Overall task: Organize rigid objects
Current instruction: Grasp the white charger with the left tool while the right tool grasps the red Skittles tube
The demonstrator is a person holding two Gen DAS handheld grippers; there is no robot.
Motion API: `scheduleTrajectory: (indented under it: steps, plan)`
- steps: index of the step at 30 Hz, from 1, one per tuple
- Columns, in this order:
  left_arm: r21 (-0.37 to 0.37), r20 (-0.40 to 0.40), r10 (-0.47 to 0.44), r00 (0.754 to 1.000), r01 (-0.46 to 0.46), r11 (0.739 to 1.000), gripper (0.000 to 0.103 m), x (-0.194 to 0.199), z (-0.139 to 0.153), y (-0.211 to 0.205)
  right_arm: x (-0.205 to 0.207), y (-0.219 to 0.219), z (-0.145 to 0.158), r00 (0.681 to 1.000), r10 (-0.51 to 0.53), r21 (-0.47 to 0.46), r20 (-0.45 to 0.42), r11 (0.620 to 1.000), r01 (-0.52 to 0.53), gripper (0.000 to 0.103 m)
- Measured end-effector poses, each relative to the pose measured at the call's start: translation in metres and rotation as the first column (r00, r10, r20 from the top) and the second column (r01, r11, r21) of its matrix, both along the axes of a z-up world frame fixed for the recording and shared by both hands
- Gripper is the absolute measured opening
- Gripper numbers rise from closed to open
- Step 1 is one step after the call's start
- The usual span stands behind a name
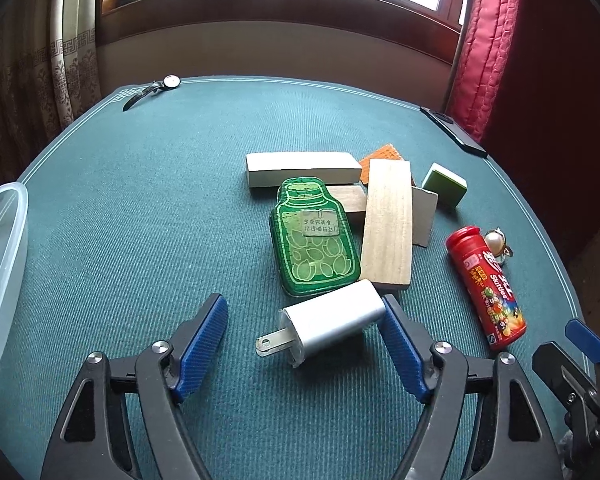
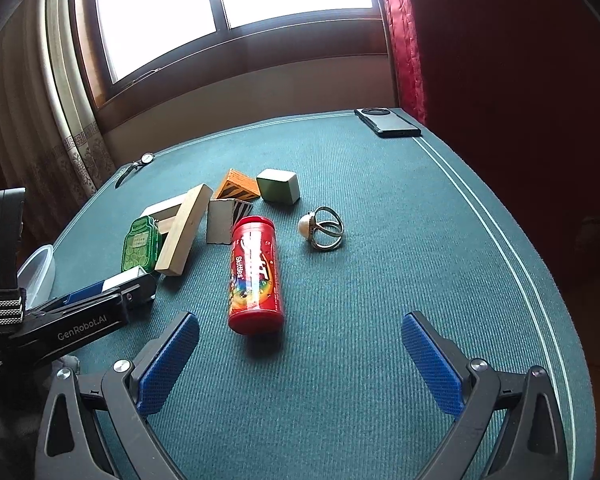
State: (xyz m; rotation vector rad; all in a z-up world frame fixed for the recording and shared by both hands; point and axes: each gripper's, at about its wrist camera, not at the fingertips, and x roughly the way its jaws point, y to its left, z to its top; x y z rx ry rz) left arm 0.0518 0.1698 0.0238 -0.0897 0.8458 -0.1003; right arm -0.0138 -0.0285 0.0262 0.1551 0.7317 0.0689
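Framing the charger for a pickup

Left tool (image 1: pixel 304 322) spread wide around the white charger (image 1: pixel 332 322) lying on the green surface (image 1: pixel 140 220), lined up to pinch it; right tool (image 2: pixel 300 344) released, empty, near the red tube (image 2: pixel 255 276).

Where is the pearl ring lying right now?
In the right wrist view, the pearl ring lies on the green table, just right of the red Skittles tube's cap end, near the green block.
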Motion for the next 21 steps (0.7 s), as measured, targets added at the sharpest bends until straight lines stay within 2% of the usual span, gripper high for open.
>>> scheduleTrajectory:
  steps: [2,4,8,12,13,14,15,17,21]
  plan:
    - [-0.005,0.008,-0.008,1.000,0.008,1.000,0.063,-0.001,0.001,0.000,0.000,0.001,-0.002,1.000,0.003,-0.002,-0.004,1.000,-0.003,0.103]
    - [-0.028,0.014,-0.023,1.000,0.023,0.999,0.055,-0.003,0.001,0.002,0.000,0.003,-0.004,1.000,0.008,-0.008,-0.006,1.000,-0.008,0.103]
    - [-0.052,0.025,-0.029,0.999,0.030,0.998,0.055,-0.011,0.002,0.007,-0.002,0.010,-0.006,0.999,0.033,-0.033,-0.003,0.999,-0.033,0.103]
    - [-0.041,0.061,-0.028,0.998,0.030,0.999,0.055,-0.026,0.007,0.014,-0.006,0.017,-0.005,0.998,0.061,-0.059,0.009,0.996,-0.060,0.100]
    - [-0.037,0.072,-0.025,0.997,0.028,0.999,0.052,-0.030,0.009,0.017,-0.006,0.018,-0.005,0.998,0.064,-0.060,0.009,0.996,-0.064,0.098]
    - [-0.033,0.083,-0.024,0.996,0.026,0.999,0.045,-0.033,0.011,0.019,-0.007,0.019,-0.005,0.998,0.066,-0.061,0.007,0.996,-0.066,0.095]
    - [-0.036,0.092,-0.025,0.995,0.029,0.999,0.043,-0.035,0.012,0.023,-0.006,0.019,-0.005,0.998,0.068,-0.061,0.002,0.996,-0.067,0.093]
    - [-0.040,0.097,-0.020,0.995,0.024,0.999,0.043,-0.039,0.013,0.028,-0.003,0.019,-0.005,0.998,0.064,-0.062,-0.010,0.996,-0.065,0.084]
    - [-0.068,0.080,-0.024,0.996,0.030,0.997,0.043,-0.040,0.011,0.035,0.006,0.013,-0.004,0.998,0.045,-0.019,-0.048,0.999,-0.046,0.077]
